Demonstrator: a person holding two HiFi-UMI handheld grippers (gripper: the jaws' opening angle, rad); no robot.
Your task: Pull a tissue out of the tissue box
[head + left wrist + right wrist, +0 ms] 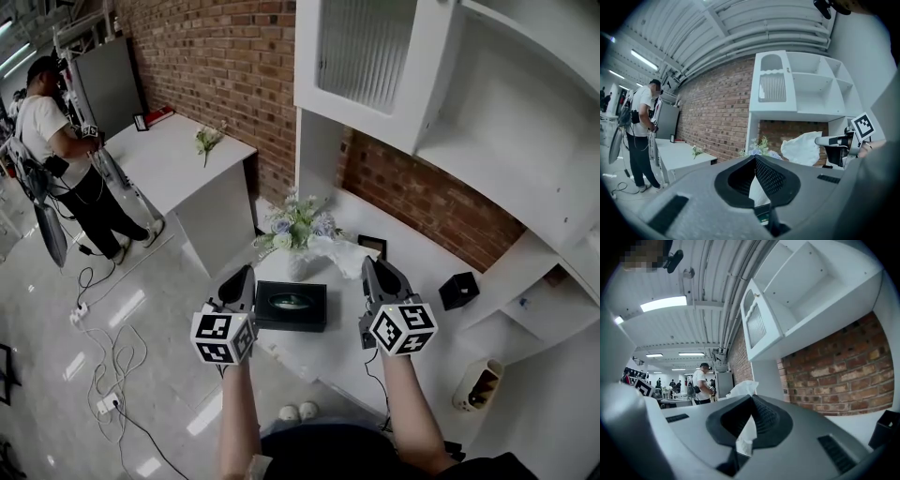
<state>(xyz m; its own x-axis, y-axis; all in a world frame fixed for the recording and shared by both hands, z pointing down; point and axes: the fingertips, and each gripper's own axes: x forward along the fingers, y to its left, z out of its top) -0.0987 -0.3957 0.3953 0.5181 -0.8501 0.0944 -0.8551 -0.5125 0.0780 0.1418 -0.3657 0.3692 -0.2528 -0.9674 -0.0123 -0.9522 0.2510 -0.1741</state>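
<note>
A: Right gripper (751, 399) first. Jaws how?

B: Clamped on the tissue (744, 387). White paper pinched between the pads, bunching out above the tips and hanging below them.

A: And where, going by the head view?

B: Held up over the white table (412, 281), just right of and beyond the tissue box (291, 307), in front of the flowers (298, 225). Contact between paper and box: impossible to tell.

A: The box itself?

B: Black, lying flat close to the table's near edge, between the two grippers, oval opening facing up.

A: Left gripper (246, 274)?

B: Just left of the box, by its far left corner. Jaws together at the tips, gripping nothing. Only a sliver of white and a bit of the box showing through the gap behind the tips.

A: Anything else around?

B: Small black cube-shaped container (459, 289) to the right on the same table, well apart from the box. Framed picture (372, 246) near the brick wall (412, 192), right of the flowers. Person (56, 141) standing far left, beside a second white table (173, 173).
</note>
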